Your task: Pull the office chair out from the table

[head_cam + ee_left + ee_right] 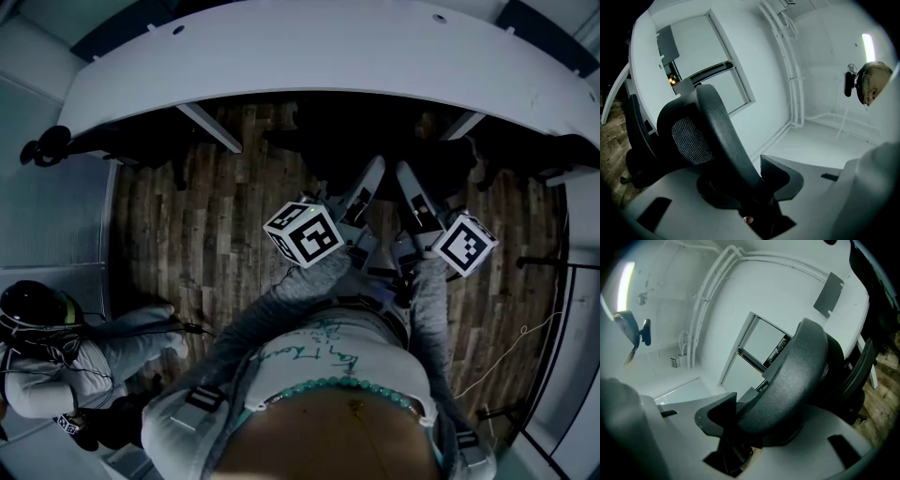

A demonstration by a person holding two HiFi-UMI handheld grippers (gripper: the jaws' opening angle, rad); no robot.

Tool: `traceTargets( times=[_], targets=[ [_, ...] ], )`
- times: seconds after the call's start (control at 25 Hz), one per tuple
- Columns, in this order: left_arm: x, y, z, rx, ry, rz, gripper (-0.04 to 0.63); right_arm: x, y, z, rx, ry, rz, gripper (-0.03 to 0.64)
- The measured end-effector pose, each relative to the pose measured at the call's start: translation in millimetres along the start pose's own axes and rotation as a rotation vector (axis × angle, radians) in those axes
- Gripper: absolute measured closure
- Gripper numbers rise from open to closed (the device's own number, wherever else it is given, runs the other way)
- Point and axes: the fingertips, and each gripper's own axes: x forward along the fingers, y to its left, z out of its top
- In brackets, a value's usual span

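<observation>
At the near edge of the bench [309, 56], the office chair [717, 122] stands tucked in, the left claw [375, 171] and right claw [405, 174] each pinching its backrest rim, so the grasp appears complete and the next move calls for an even, level pull toward the operator.

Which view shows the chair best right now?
Left gripper view: the chair shows close up, frame and mesh. Right gripper view shows only its frame. In the head view it is a dark shape under the table.
</observation>
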Motion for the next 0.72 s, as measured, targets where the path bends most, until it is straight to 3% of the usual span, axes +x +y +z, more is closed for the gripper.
traceTargets(
  times=[0.72],
  targets=[
    [-59.4, -67.8, -66.5, 0.003, -0.023, -0.002, 0.456, -105.0, 28.2, -29.7, 0.017, 0.021, -0.001, 0.453]
  ],
)
